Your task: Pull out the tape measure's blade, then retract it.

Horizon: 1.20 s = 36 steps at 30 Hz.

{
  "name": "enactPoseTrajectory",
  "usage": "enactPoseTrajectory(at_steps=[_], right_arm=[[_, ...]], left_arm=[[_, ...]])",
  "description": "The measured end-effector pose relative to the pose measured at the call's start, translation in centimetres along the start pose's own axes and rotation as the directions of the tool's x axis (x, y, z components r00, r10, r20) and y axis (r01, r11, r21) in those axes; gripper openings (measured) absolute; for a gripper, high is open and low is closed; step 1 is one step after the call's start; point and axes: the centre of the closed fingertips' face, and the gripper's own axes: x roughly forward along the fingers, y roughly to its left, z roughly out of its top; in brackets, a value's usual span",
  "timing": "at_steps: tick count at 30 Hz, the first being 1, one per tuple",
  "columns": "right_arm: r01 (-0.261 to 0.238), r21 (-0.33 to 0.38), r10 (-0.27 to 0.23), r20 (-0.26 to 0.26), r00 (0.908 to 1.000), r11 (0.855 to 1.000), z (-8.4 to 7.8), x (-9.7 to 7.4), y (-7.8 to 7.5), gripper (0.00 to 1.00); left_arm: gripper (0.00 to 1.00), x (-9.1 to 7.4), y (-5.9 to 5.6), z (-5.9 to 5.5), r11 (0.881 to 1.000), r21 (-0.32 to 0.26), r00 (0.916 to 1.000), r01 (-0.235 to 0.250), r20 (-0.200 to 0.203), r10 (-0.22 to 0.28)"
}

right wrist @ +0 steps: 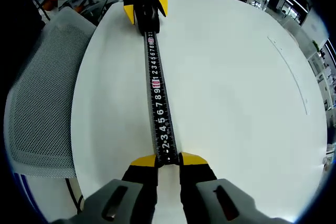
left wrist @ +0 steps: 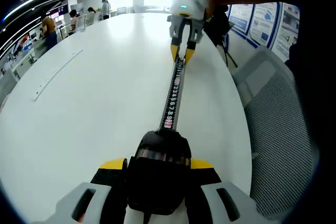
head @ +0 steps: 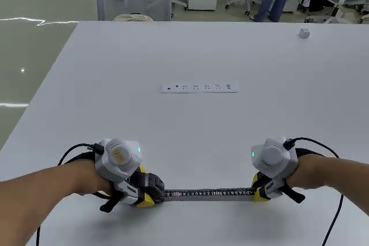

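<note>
White table (head: pixel 190 56) | left tool (left wrist: pixel 157 164) clamps tape case (left wrist: pixel 159 179) | right tool (right wrist: pixel 168 159) pinches blade tip (right wrist: pixel 166 149)

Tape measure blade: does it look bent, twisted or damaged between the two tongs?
Nothing stands out. The blade runs straight and flat, numbers up, from the tape measure case in the left tongs to the right tongs.

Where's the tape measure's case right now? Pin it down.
In the head view the case is low and left over the white table, clamped in the left gripper; its blade runs right to the right gripper.
</note>
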Motion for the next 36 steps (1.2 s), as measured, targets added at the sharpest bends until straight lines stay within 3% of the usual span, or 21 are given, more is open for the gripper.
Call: enactPoseTrajectory(at_steps=[3, 8, 14, 20, 25, 29, 32, 33, 34, 35, 36], right_arm=[[-0.003, 0.003, 0.003, -0.001, 1.0000, 1.000, 0.1, 0.1, 0.0, 0.15], [-0.010, 0.003, 0.010, -0.045, 0.9989, 1.000, 0.2, 0.1, 0.0, 0.15], [-0.003, 0.012, 0.004, -0.047, 0.9989, 1.000, 0.1, 0.0, 0.0, 0.15], [-0.010, 0.039, 0.015, -0.129, 0.9915, 0.999, 0.2, 0.2, -0.2, 0.15], [-0.006, 0.071, 0.016, -0.142, 0.9898, 0.997, 0.0, 0.2, -0.3, 0.15], [0.000, 0.034, 0.005, -0.152, 0.9884, 0.999, 0.0, 0.2, -0.2, 0.15], [0.009, 0.023, -0.006, -0.153, 0.9882, 1.000, 0.0, 0.2, -0.1, 0.15], [0.018, 0.004, -0.017, -0.148, 0.9889, 1.000, 0.0, 0.1, 0.0, 0.16], [0.030, -0.013, -0.031, -0.132, 0.9908, 0.999, 0.0, 0.1, -0.2, 0.16], [0.065, -0.002, -0.065, -0.085, 0.9942, 0.998, 0.3, 0.1, -0.6, 0.18], [0.089, 0.026, -0.088, -0.056, 0.9946, 0.996, 0.5, 0.1, -0.8, 0.22]], left_arm=[[0.40, 0.0, 0.0, 0.1, 1.000, -0.002, 1.0000, 0.000, 0.004, 0.000], [0.40, 0.1, -0.1, 0.1, 1.000, -0.002, 1.0000, 0.007, 0.004, -0.007], [0.40, 0.0, -0.1, 0.1, 1.000, 0.002, 0.9999, 0.009, 0.010, -0.009], [0.40, 0.1, -0.1, 0.0, 1.000, 0.002, 0.9998, 0.019, 0.002, -0.019], [0.39, 0.1, 0.0, 0.0, 1.000, -0.001, 0.9998, 0.020, 0.007, -0.020], [0.40, 0.1, 0.0, 0.1, 1.000, -0.012, 0.9997, 0.018, 0.018, -0.018], [0.40, 0.1, -0.2, 0.1, 0.999, 0.000, 0.9992, 0.037, 0.014, -0.037], [0.41, 0.0, 0.2, -0.4, 0.999, 0.027, 0.9997, 0.025, -0.005, -0.025], [0.45, -0.1, 0.9, -0.6, 0.999, 0.031, 0.9998, -0.016, -0.008, 0.016], [0.52, -0.5, 1.3, -1.1, 1.000, 0.015, 0.9995, -0.026, -0.019, 0.027], [0.60, -0.9, 1.4, -0.9, 0.999, -0.032, 0.9994, -0.033, 0.012, 0.033]])
